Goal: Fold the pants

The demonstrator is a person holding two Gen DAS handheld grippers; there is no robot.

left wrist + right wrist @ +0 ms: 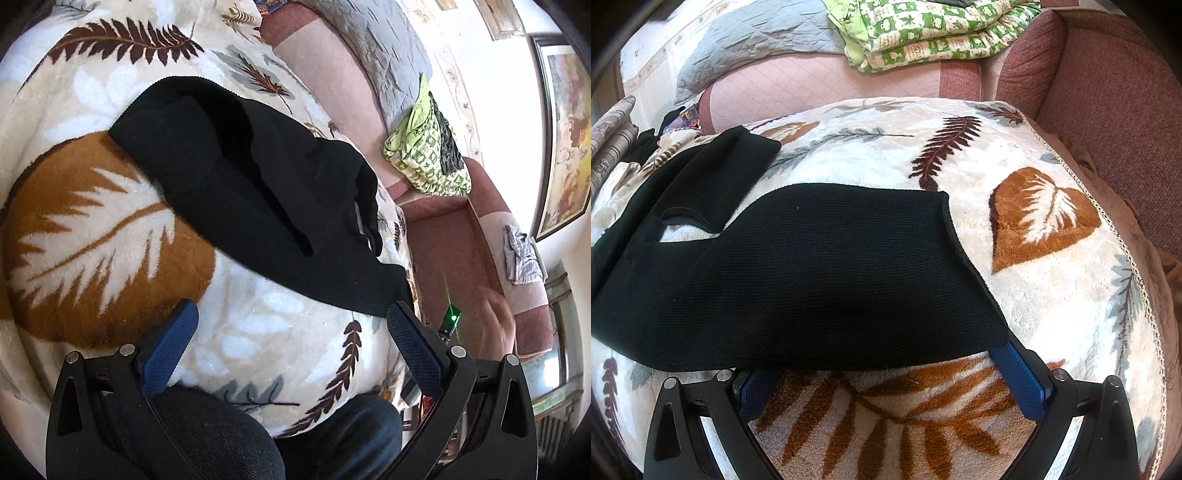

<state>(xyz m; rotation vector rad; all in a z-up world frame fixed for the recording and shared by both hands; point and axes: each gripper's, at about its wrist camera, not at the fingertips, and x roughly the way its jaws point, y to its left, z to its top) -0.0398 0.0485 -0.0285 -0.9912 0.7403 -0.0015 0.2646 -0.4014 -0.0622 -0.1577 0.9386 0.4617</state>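
Two tools in view, both wide apart, neither gripping anything. Left tool (291, 332) hovers over the blanket (258, 332), blue pads (170, 347) spread, nothing between them. Black pants (243, 184) lie ahead of it, spread across the blanket from upper left down toward its right finger; the near hem sits just ahead of that finger tip, contact unclear. A slit-like opening in the fabric shows near the middle right of the pants. Person's dark-clad leg (221, 435) sits below the left tool, between its arms. A blurred hand (496, 325) is off to the right of it, next to a green light.

Right tool (882, 365) is low at the pants (812, 277) edge: the near hem drapes over both finger tips, so tips are hidden under cloth. Pads (1023, 376) stay far apart, fabric lies on top, not pinched. One pant leg runs straight ahead and right of the tool, its end cut off square; the other part trails off to the upper left. Blanket (1034, 295) with brown leaf print is under everything. Beyond it, a pink sofa (1108, 92) with a green patterned cloth (923, 33) and a grey quilt (757, 40) on it.
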